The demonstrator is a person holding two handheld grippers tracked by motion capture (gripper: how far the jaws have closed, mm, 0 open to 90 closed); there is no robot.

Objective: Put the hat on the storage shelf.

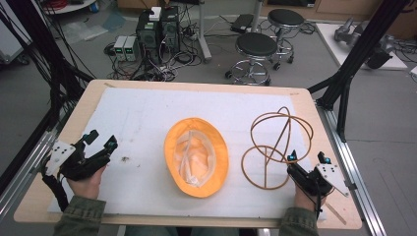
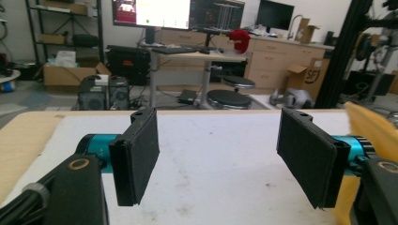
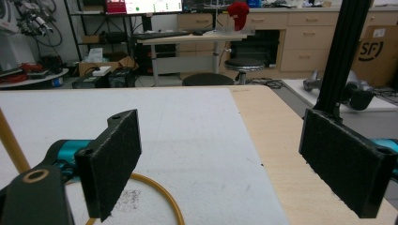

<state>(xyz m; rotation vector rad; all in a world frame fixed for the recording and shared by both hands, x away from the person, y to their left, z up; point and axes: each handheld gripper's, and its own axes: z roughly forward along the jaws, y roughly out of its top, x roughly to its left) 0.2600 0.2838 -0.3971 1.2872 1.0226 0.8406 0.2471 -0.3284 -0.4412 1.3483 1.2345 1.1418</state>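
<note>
An orange bucket hat (image 1: 196, 156) lies upside down in the middle of the white mat (image 1: 147, 113), its pale lining showing. To its right stands a tan wire hat frame (image 1: 275, 147) of several hoops on a round base. My left gripper (image 1: 101, 141) rests open at the mat's left, held by a hand. The hat's brim (image 2: 371, 129) shows beyond its right jaw. My right gripper (image 1: 307, 158) is open at the frame's near right. The frame's base hoop (image 3: 159, 197) curves just past its left jaw.
The wooden table (image 1: 314, 105) ends close to the right of my right gripper. A small dark smudge (image 1: 125, 159) marks the mat near the left gripper. Two black stools (image 1: 255, 46), computer cases (image 1: 157, 29) and black frame posts (image 1: 359, 44) stand beyond the table.
</note>
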